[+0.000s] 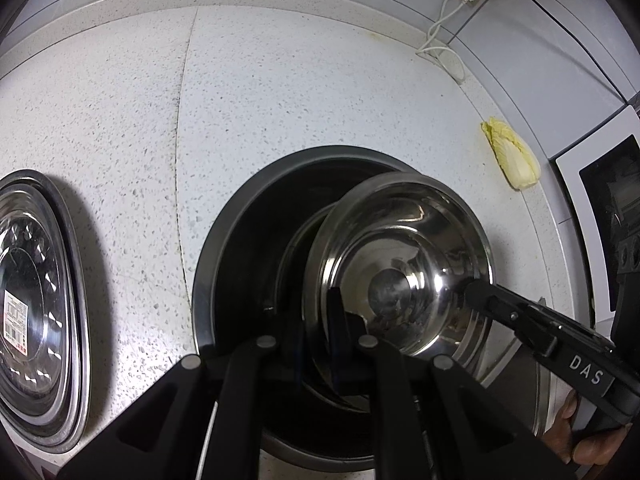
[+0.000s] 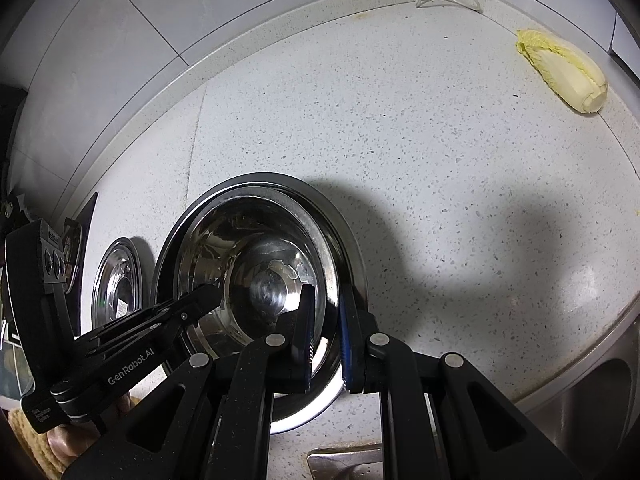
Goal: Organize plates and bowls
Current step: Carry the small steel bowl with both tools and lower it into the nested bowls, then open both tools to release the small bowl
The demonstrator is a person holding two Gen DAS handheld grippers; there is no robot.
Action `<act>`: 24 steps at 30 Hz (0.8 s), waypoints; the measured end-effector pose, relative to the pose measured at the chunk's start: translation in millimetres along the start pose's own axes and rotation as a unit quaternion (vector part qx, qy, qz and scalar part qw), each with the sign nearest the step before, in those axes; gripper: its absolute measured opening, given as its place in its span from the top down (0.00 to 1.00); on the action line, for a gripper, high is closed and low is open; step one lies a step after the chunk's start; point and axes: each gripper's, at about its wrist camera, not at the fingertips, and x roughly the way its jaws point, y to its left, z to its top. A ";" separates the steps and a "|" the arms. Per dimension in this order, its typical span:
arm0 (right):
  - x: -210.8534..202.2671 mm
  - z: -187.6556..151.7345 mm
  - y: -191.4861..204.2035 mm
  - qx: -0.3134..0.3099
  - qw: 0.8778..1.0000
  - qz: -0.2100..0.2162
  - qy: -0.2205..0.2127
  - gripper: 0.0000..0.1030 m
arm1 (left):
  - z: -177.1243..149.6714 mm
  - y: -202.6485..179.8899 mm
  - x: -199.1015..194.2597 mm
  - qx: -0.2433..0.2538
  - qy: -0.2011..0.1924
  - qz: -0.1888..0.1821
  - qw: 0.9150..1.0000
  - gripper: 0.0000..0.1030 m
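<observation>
A: Right wrist view, nearest first: what does the right gripper point(image 2: 324, 332) hold?

B: Its blue-padded jaws pinch the rim of the small shiny steel bowl point(image 2: 260, 276), which sits nested in the wide steel basin point(image 2: 352, 248) near the front edge of the speckled white countertop point(image 2: 400, 140).

A: And the left gripper point(image 1: 316, 320)?

B: It is pressed onto the same bowl's opposite rim. Left of the basin rest stacked steel plates point(image 1: 36, 300) bearing a label; a pale yellow cabbage point(image 1: 514, 156) lies toward the back right corner.
</observation>
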 end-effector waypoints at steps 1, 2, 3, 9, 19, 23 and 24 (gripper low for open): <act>0.0 -0.2 0.2 0.001 1.000 0.000 0.000 0.90 | -0.2 -0.1 -0.2 0.000 0.000 0.001 1.000 0.90; -0.2 -0.2 -0.4 0.001 1.000 0.001 0.000 0.90 | -0.8 -0.6 0.0 0.000 0.000 0.001 1.000 0.90; -0.5 -0.4 -0.4 0.001 1.000 0.001 0.000 0.90 | -1.1 -1.1 -0.2 0.002 0.001 0.001 1.000 0.90; -4.0 0.6 -1.4 0.000 1.000 0.001 -0.004 0.90 | -3.3 -8.7 -7.0 0.017 -0.013 0.002 1.000 0.73; -11.4 -0.7 -5.7 0.002 1.000 -0.001 -0.013 0.91 | -1.6 -8.2 -24.9 0.030 -0.039 0.010 0.999 0.70; -14.5 -2.5 -7.3 0.004 1.000 -0.002 -0.016 0.90 | -2.1 -7.4 -31.4 0.038 -0.047 0.012 0.998 0.70; -15.5 -3.2 -7.7 0.005 1.000 -0.004 -0.018 0.90 | -2.4 -7.2 -33.0 0.039 -0.049 0.012 0.998 0.70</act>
